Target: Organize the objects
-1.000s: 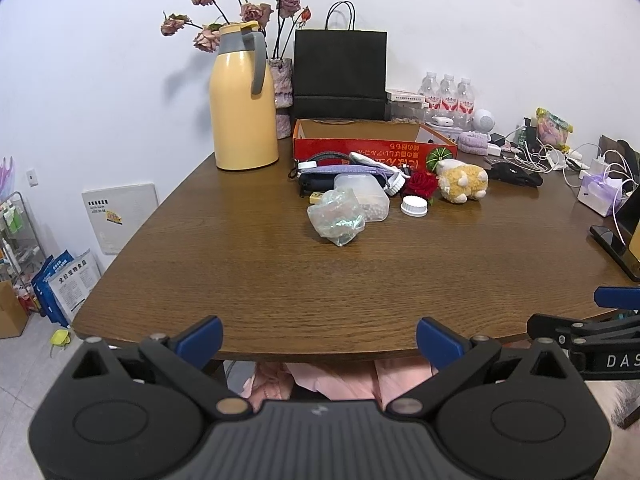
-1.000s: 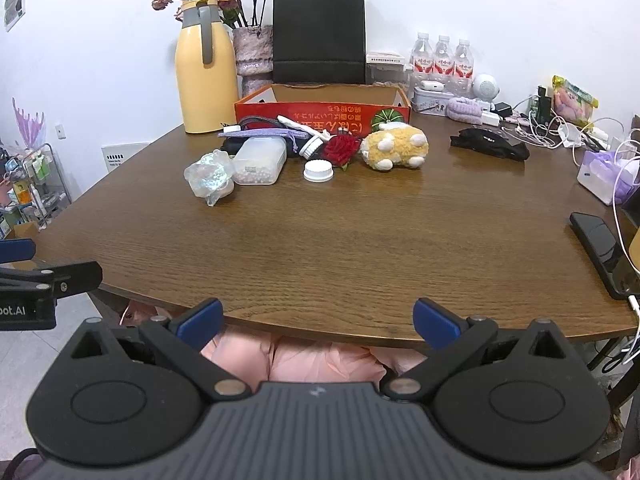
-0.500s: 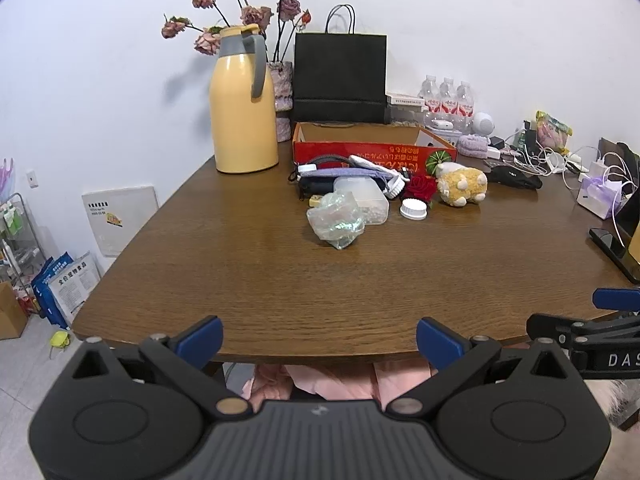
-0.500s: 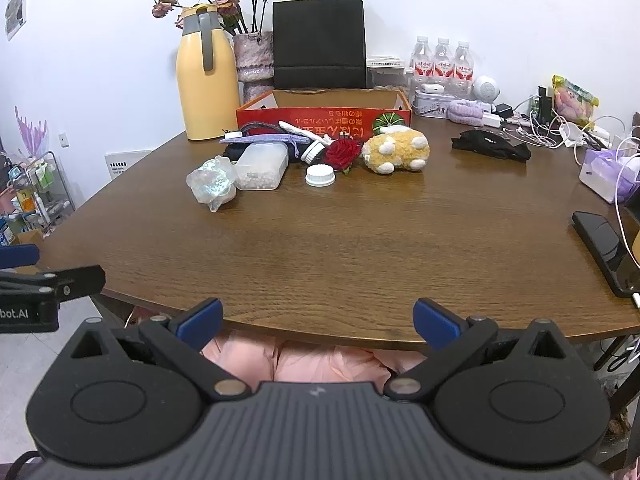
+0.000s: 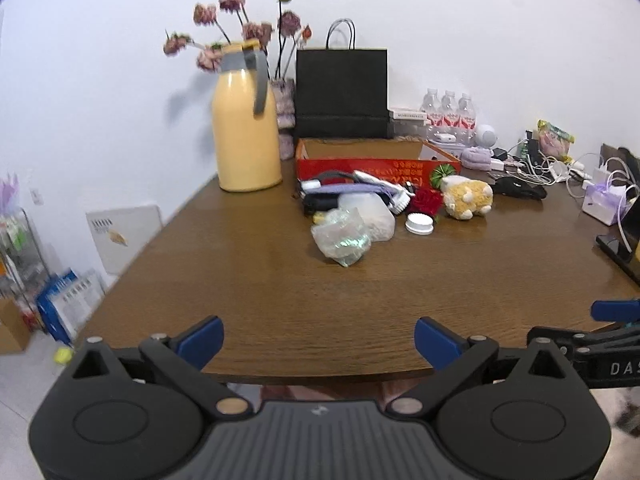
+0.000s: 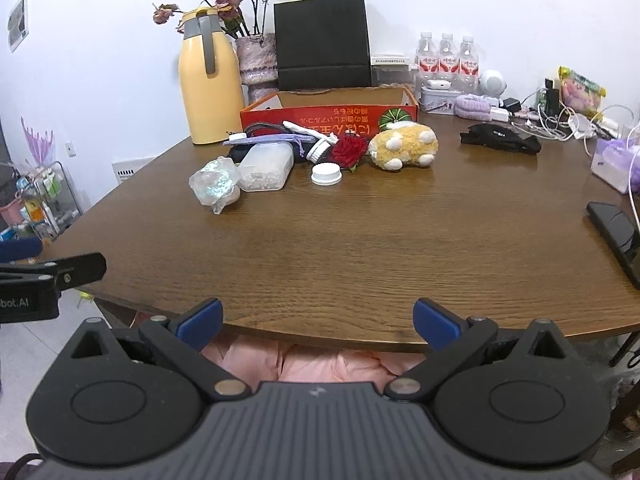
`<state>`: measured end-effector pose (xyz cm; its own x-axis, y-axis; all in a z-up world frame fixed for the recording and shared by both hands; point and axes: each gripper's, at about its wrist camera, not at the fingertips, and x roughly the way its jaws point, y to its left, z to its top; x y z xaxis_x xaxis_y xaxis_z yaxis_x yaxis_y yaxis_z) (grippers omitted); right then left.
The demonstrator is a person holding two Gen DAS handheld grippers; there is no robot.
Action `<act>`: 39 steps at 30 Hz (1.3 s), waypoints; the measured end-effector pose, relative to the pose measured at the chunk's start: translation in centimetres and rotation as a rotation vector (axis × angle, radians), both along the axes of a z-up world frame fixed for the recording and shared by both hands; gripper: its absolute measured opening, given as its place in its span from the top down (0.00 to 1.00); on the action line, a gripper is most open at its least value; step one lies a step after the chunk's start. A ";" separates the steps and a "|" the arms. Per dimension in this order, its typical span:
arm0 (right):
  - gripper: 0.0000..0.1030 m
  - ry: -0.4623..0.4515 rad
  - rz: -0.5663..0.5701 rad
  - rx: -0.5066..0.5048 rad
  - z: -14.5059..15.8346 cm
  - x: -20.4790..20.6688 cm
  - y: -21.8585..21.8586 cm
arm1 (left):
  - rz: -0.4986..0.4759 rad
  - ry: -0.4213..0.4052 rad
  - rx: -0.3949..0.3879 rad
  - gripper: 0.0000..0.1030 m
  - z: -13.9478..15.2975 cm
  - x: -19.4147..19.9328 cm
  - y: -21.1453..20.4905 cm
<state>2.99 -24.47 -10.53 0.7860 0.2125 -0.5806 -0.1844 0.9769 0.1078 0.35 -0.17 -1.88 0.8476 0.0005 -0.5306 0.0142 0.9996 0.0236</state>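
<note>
Both wrist cams at near edge of table [image 5: 280, 300], facing forward across it to back wall, well short of clutter. Left cam sits left of right one: right gripper [image 5: 616, 320] pokes in at its right edge; left gripper [image 6: 40, 268] at right cam's left edge. Shared: red box [image 6: 328, 114], yellow jug [image 5: 246, 136], black bag [image 6: 322, 42], plush toy [image 5: 466, 196].

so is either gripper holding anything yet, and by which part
Nothing is held. The left gripper and right gripper are both open and empty, at the near edge of the table, well short of the clutter.
</note>
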 end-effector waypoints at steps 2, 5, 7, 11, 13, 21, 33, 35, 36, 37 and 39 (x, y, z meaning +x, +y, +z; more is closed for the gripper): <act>0.00 -0.007 -0.004 -0.002 -0.2 0.4 -0.1 | -0.035 0.044 -0.022 0.05 -0.4 1.0 -0.1; 0.00 -0.023 -0.019 -0.026 -0.2 1.2 -0.1 | -0.049 0.047 -0.015 0.05 -0.4 1.8 -0.6; 0.00 -0.026 -0.024 -0.025 -0.3 1.9 -0.2 | -0.035 0.027 -0.010 0.02 -0.3 2.4 -0.7; 0.00 -0.010 -0.015 0.026 -0.7 3.9 -0.9 | 0.001 0.026 -0.036 0.02 -0.5 4.4 -0.2; 0.00 -0.021 -0.021 0.057 -0.5 5.0 -1.5 | -0.005 0.044 -0.023 0.02 -0.7 5.7 -0.1; 0.00 -0.127 0.009 -0.007 -0.1 10.1 -1.9 | -0.022 -0.099 0.019 0.02 -0.6 10.7 0.8; 0.20 -0.039 0.100 -0.124 -2.7 23.4 3.6 | -0.064 0.021 -0.050 0.24 -3.5 20.3 -0.7; 0.47 -0.009 0.105 -0.111 -3.4 25.0 4.1 | -0.068 0.041 -0.045 0.39 -4.1 20.5 -0.7; 0.57 0.012 0.109 -0.100 -3.7 25.5 4.1 | -0.076 0.056 -0.052 0.51 -4.4 20.6 -0.7; 0.60 0.023 0.113 -0.091 -4.0 25.7 4.2 | -0.081 0.070 -0.058 0.54 -4.6 20.7 -0.7; 0.60 0.011 0.113 -0.093 -4.2 25.6 4.5 | -0.082 0.063 -0.052 0.57 -4.9 20.2 -0.7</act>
